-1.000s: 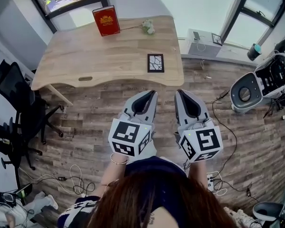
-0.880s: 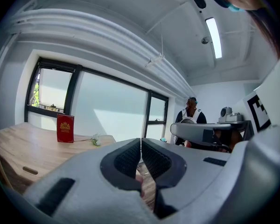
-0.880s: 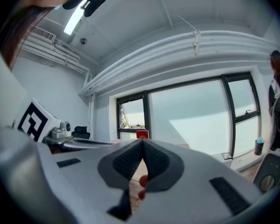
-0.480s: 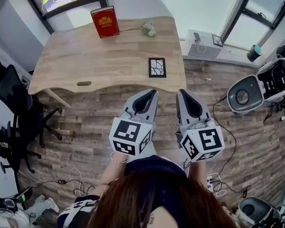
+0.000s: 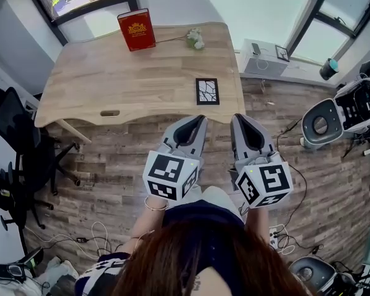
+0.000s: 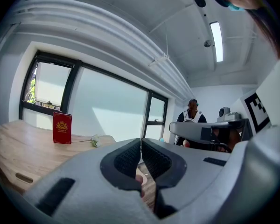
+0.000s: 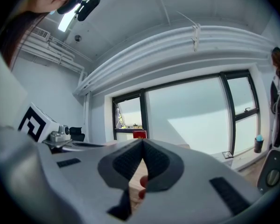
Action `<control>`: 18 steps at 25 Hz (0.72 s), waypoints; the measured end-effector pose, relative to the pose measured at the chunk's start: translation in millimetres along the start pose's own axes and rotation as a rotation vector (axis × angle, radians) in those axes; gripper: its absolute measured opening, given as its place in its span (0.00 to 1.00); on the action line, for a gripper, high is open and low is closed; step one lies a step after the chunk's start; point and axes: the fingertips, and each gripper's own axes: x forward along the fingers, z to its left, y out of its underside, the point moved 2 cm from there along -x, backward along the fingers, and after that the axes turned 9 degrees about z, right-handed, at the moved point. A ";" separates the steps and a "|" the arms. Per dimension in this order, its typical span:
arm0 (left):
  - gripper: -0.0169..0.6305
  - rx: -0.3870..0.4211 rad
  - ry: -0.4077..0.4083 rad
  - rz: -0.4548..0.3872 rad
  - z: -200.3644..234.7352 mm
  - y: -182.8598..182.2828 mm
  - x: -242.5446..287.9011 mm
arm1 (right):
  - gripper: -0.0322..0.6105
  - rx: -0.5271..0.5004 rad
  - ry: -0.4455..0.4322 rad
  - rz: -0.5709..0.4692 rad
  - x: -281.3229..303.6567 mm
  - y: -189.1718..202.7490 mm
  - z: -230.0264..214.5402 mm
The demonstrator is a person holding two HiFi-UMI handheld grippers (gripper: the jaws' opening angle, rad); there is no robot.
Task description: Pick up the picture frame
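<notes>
A small black picture frame (image 5: 207, 91) with a white cracked pattern lies flat near the front right corner of the wooden table (image 5: 111, 73). Both grippers are held side by side just short of the table's front edge, pointing toward it. My left gripper (image 5: 199, 119) is shut with nothing in it, and its tips meet in the left gripper view (image 6: 140, 140). My right gripper (image 5: 237, 118) is also shut and empty, its pads touching in the right gripper view (image 7: 142, 142). The frame is ahead of both, between their tips.
A red book (image 5: 136, 29) stands at the table's back edge, with a white flower (image 5: 195, 39) lying beside it. Black office chairs (image 5: 12, 147) are at the left. A white machine (image 5: 348, 110) and cables are on the wood floor at the right.
Both grippers have moved closer to the table together. The table and picture frame now sit nearer to their tips in the head view. The jaws stayed shut.
</notes>
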 end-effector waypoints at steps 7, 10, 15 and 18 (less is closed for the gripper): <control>0.07 -0.008 0.013 0.005 8.3 0.4 2.2 | 0.09 -0.025 0.023 0.004 9.7 -2.2 2.7; 0.07 -0.010 0.015 0.009 11.3 -0.8 4.3 | 0.09 -0.027 0.024 0.004 13.4 -4.6 2.5; 0.07 -0.004 0.015 0.015 16.8 -3.0 13.9 | 0.09 -0.033 0.025 0.006 25.8 -5.9 -4.0; 0.07 0.002 0.013 0.021 22.3 -4.8 22.1 | 0.09 -0.037 0.028 0.009 35.1 -7.1 -8.8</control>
